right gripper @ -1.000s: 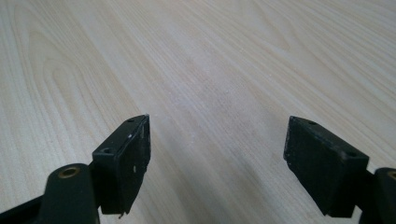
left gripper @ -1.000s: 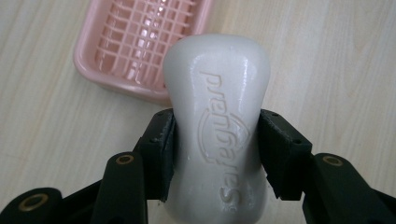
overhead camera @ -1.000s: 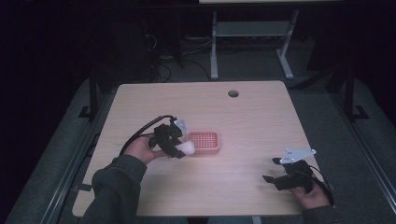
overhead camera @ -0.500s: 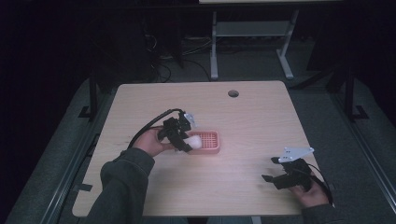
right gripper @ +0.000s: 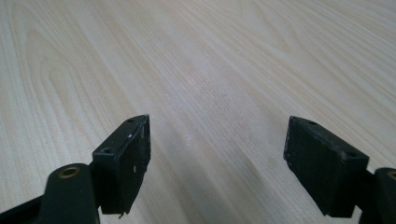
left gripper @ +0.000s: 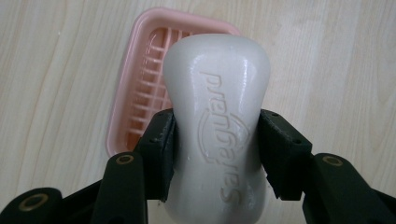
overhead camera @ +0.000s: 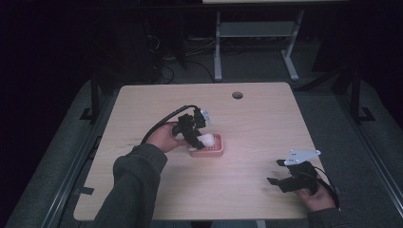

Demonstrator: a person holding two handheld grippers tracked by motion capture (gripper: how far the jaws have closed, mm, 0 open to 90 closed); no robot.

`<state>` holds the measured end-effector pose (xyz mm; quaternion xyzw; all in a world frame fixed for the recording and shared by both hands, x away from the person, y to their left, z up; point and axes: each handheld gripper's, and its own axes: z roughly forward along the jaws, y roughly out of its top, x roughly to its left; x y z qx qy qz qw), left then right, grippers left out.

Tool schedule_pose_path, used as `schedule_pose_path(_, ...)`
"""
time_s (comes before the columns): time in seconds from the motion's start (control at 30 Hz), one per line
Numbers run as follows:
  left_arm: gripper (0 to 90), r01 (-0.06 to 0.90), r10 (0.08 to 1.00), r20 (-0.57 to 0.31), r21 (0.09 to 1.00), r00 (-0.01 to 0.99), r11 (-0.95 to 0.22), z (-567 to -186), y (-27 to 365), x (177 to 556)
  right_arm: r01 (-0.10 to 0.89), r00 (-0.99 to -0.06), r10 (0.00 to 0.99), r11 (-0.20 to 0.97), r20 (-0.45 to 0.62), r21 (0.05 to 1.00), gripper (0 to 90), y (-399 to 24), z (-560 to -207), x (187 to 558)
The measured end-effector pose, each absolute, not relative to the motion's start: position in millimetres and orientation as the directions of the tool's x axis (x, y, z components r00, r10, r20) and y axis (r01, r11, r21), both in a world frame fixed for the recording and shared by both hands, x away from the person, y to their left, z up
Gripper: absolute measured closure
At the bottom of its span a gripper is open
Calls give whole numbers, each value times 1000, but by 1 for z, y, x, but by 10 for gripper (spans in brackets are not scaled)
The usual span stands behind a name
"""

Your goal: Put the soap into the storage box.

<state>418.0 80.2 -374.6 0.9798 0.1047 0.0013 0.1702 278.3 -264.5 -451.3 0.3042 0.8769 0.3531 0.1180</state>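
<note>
Hovering over the pink soap dish (overhead camera: 212, 148), the left tool (left gripper: 217, 140) grips a white bar of soap (left gripper: 218, 126) across its narrowed waist, the sensible hold on something that looks hard, smooth and probably slippery. The right tool (right gripper: 217, 163) rests near the table's (overhead camera: 256, 118) right front corner, spread wide and holding nothing.

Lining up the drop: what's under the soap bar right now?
The pink slotted soap dish lies beneath the soap bar, which the left gripper clamps. The bar covers the dish's right part, so that stays unseen.
</note>
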Motion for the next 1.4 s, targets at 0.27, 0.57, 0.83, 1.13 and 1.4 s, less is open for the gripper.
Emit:
schedule_pose_path(0.27,494,208,203,-51,321,978,-924,-389,70,429,452,-787,617,562,14,692,227,-266,-452,280)
schedule_pose_path(0.57,494,223,213,-68,320,975,-921,-397,68,441,450,-789,614,563,14,694,227,-265,-452,281)
schedule_pose_path(0.83,494,231,217,-77,317,973,-920,-402,66,444,455,-787,617,560,18,693,227,-266,-452,280)
schedule_pose_path(1.13,494,236,220,-85,328,972,-915,-404,66,449,454,-783,622,554,15,698,225,-268,-452,280)
schedule_pose_path(1.4,493,219,209,-66,314,976,-924,-403,61,450,461,-778,628,548,21,698,222,-269,-452,280)
